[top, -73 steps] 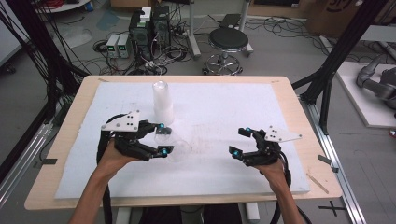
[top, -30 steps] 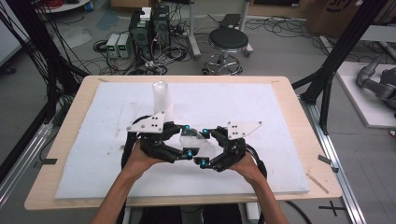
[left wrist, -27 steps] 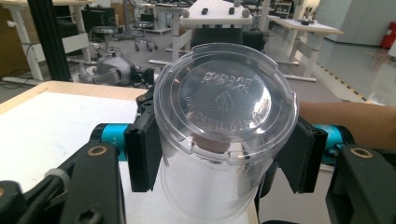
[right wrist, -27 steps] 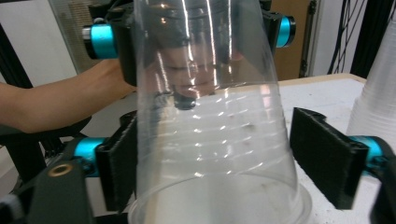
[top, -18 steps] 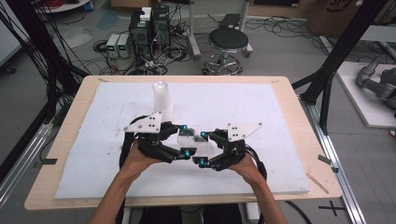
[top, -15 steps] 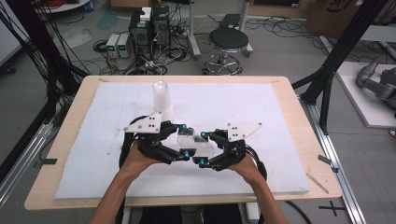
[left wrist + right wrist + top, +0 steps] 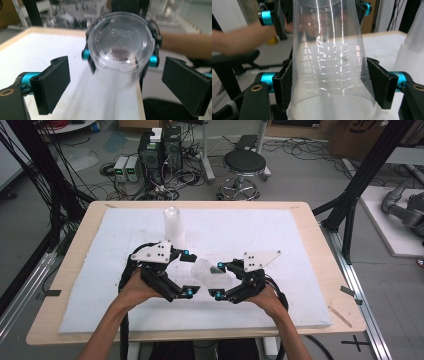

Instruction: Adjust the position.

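A handover of the clear plastic cup (image 7: 209, 272) has just been completed between the two tongs. One second ago the cup was clamped by the left tongs (image 7: 188, 274) while the right tongs (image 7: 219, 281) stood wide. The jaws of the left tongs have just been opening and are now released: in the left gripper view the cup base (image 7: 121, 48) is seen between the pads (image 7: 53, 82) without contact. The jaws of the right tongs have just been closing and are now clenched on the cup near its rim, both pads (image 7: 287, 82) pressed against the wall (image 7: 329, 65). The cup is held on its side, above the white tabletop (image 7: 280, 240) cover, between both hands. The stack of cups (image 7: 173, 226) stands upright behind the left tongs. It is judged that the left tongs can be withdrawn and the cup carried by the right alone.
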### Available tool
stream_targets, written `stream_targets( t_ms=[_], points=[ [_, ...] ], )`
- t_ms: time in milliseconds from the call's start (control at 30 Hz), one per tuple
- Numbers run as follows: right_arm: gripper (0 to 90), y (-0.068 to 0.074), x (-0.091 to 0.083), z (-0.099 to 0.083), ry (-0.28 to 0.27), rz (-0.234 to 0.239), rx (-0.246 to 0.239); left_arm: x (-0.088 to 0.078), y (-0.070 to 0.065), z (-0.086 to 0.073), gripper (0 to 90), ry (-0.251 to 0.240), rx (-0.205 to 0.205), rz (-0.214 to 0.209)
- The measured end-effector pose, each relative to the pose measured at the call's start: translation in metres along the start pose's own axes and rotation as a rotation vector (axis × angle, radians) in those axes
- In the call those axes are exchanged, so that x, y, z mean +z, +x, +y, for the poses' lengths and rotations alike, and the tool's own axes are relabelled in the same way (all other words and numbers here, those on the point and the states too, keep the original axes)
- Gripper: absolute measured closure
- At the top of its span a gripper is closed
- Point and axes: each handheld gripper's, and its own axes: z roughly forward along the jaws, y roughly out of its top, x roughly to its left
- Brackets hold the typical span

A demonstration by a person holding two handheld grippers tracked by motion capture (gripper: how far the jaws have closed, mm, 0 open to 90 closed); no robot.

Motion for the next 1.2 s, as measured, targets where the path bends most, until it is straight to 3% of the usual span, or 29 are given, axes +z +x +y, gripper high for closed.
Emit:
stream_targets(
  t_ms=[33, 67, 100, 133, 167, 233, 267, 300, 367, 400, 533, 667, 867, 1200],
  points=[
    [30.7, 0.001, -0.002, 0.007, 0.062, -0.016, -0.006, -0.003, 0.001, 0.003, 8.2, 0.044, 0.005, 0.001],
    [30.7, 0.001, -0.002, 0.007, 0.062, -0.016, -0.006, -0.004, 0.002, 0.005, 8.2, 0.070, 0.008, 0.004],
    [30.8, 0.002, -0.002, 0.014, 0.117, -0.027, -0.006, -0.005, 0.003, 0.007, 8.2, 0.112, 0.013, 0.007],
    [30.8, 0.002, -0.002, 0.014, 0.117, -0.027, -0.006, -0.006, 0.003, 0.009, 8.2, 0.150, 0.017, 0.014],
    [30.8, 0.002, -0.003, 0.019, 0.152, -0.028, -0.009, -0.006, 0.004, 0.011, 8.2, 0.196, 0.022, 0.021],
    [30.8, 0.002, 0.000, 0.031, 0.267, -0.028, -0.021, -0.007, 0.007, 0.014, 8.2, 0.267, 0.024, 0.024],
    [30.7, 0.002, 0.002, 0.034, 0.305, -0.029, -0.027, -0.007, 0.007, 0.014, 8.2, 0.267, 0.024, 0.024],
    [30.7, 0.002, 0.002, 0.034, 0.305, -0.029, -0.027, -0.007, 0.008, 0.015, 8.2, 0.285, 0.023, 0.025],
    [30.7, 0.002, 0.007, 0.045, 0.415, -0.032, -0.039, -0.007, 0.010, 0.015, 8.3, 0.324, 0.014, 0.027],
    [30.7, 0.002, 0.007, 0.045, 0.415, -0.032, -0.039, -0.006, 0.011, 0.015, 8.3, 0.345, 0.016, 0.030],
    [30.7, 0.001, 0.013, 0.057, 0.518, -0.038, -0.043, -0.004, 0.011, 0.015, 8.5, 0.431, 0.005, 0.028],
    [30.7, 0.000, 0.022, 0.067, 0.626, -0.034, -0.048, 0.000, 0.009, 0.016, 9.4, 0.517, 0.035, 0.047],
    [30.7, -0.001, 0.028, 0.070, 0.694, -0.033, -0.060, 0.003, 0.007, 0.022, 9.9, 0.536, 0.044, 0.039],
    [30.8, -0.002, 0.034, 0.070, 0.710, -0.026, -0.073, 0.025, 0.005, 0.030, 13.3, 0.567, 0.061, -0.002]
  ],
)
